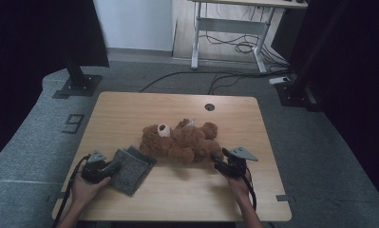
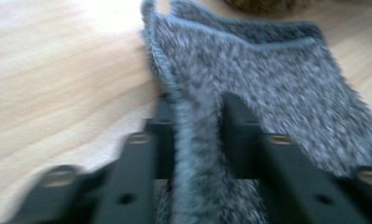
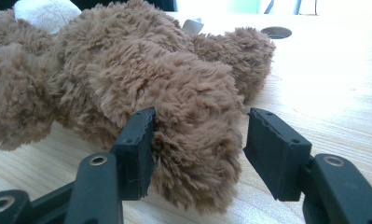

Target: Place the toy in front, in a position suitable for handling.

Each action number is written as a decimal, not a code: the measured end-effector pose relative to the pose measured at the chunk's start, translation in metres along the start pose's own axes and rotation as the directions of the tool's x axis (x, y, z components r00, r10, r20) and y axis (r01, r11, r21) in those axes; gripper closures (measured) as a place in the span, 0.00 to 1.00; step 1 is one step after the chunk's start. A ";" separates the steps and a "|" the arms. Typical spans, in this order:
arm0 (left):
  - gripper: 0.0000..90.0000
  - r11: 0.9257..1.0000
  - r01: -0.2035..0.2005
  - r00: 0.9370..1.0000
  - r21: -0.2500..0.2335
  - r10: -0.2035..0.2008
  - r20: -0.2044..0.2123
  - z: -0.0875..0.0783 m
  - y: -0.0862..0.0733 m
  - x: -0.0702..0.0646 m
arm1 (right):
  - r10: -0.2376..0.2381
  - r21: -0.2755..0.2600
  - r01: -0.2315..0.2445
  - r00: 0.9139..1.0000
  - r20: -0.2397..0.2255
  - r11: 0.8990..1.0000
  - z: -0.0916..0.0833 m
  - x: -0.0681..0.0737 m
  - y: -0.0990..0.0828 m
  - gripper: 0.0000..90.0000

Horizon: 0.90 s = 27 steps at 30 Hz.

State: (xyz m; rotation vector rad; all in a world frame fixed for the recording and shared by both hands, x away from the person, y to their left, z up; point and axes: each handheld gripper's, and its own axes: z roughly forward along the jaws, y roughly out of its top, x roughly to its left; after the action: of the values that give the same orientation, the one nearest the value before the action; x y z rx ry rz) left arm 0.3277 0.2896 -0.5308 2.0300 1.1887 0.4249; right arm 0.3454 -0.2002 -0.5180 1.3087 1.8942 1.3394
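At the near edge of a wooden tabletop, a person's two hands each hold a hand-held gripper. The left hand-held gripper rests on a folded grey cloth that lies flat near the front left. In the left gripper view a raised fold of the cloth stands between the two black jaws, which sit narrow, close on either side of it. The picture is blurred, so it is unclear whether the pads actually press the fabric. If they do not, the fold may slide out when the hand lifts, or only the top layer may come up and the cloth may fall open.

The right hand-held gripper sits at the front right, just at the foot of a brown teddy bear lying in the middle of the tabletop, touching the cloth's far corner. In the right gripper view one plush leg lies between the jaws. The left jaw touches the fur; the right jaw stands apart with a clear gap, so this hand-held gripper is partly open and holds nothing. Closing on soft pile alone could pinch fur rather than the limb, and a pull would then drag or roll the bear instead of lifting it, perhaps shoving the cloth beside it.
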 end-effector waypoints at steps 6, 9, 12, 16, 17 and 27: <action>0.41 0.999 0.016 0.999 -0.052 -0.014 0.039 -0.013 0.011 -0.014 | 0.002 0.002 -0.002 1.000 0.000 1.000 0.000 -0.001 0.000 0.47; 0.30 0.999 -0.016 1.000 -0.043 0.016 0.010 -0.008 0.015 -0.035 | 0.003 0.002 -0.003 1.000 0.002 1.000 0.000 0.000 0.000 0.47; 0.30 0.997 -0.024 1.000 -0.069 0.023 -0.014 -0.011 0.018 -0.036 | 0.004 0.003 -0.004 1.000 0.001 1.000 0.000 0.000 0.000 0.47; 0.30 0.993 0.015 1.000 -0.117 -0.017 -0.017 -0.021 0.024 -0.029 | 0.006 0.004 -0.006 1.000 -0.002 1.000 0.000 -0.001 -0.001 0.46; 0.30 0.992 0.014 1.000 -0.128 -0.015 -0.005 -0.025 0.026 -0.031 | 0.005 0.004 -0.005 1.000 -0.002 1.000 0.000 -0.001 -0.001 0.46; 0.29 0.998 -0.059 0.992 -0.017 0.061 0.108 0.002 0.019 -0.066 | 0.003 0.007 -0.003 1.000 0.000 1.000 0.000 -0.001 -0.001 0.46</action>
State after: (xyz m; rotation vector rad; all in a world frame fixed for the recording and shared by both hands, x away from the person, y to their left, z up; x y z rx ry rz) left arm 0.3068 0.2269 -0.5136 2.0545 1.0590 0.3466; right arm 0.3456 -0.2011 -0.5187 1.3156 1.8986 1.3357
